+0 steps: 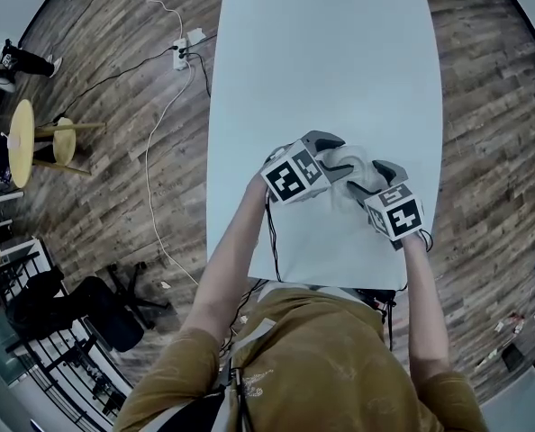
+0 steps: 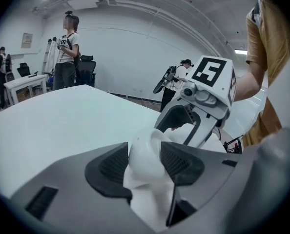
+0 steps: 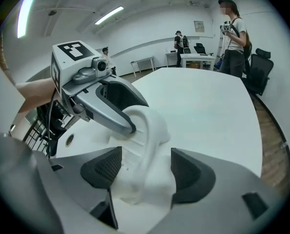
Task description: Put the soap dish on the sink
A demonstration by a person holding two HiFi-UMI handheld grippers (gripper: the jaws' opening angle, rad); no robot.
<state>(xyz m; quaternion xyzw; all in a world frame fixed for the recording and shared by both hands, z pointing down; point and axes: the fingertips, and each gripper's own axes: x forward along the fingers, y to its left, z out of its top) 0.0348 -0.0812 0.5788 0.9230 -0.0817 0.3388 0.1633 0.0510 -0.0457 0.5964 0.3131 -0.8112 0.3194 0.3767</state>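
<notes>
A white moulded soap dish [image 1: 350, 164] is held over the near part of the white table [image 1: 321, 61], between my two grippers. My left gripper [image 1: 338, 158] comes in from the left. In the left gripper view both its pads press on a raised fold of the dish [image 2: 144, 155], so my left gripper [image 2: 145, 164] is shut on it. My right gripper [image 1: 373, 180] comes in from the right. In the right gripper view the dish's upright rim [image 3: 152, 126] stands between the jaws of my right gripper [image 3: 145, 172], with a gap at the right pad. A left finger [image 3: 111, 116] lies against that rim.
A flat white slab with a small round hole [image 3: 69, 140] lies beneath the dish. Cables and a power strip [image 1: 182, 52] lie on the wooden floor to the left, near a yellow stool [image 1: 33, 138] and a black chair [image 1: 96, 309]. People [image 2: 67, 48] stand in the background.
</notes>
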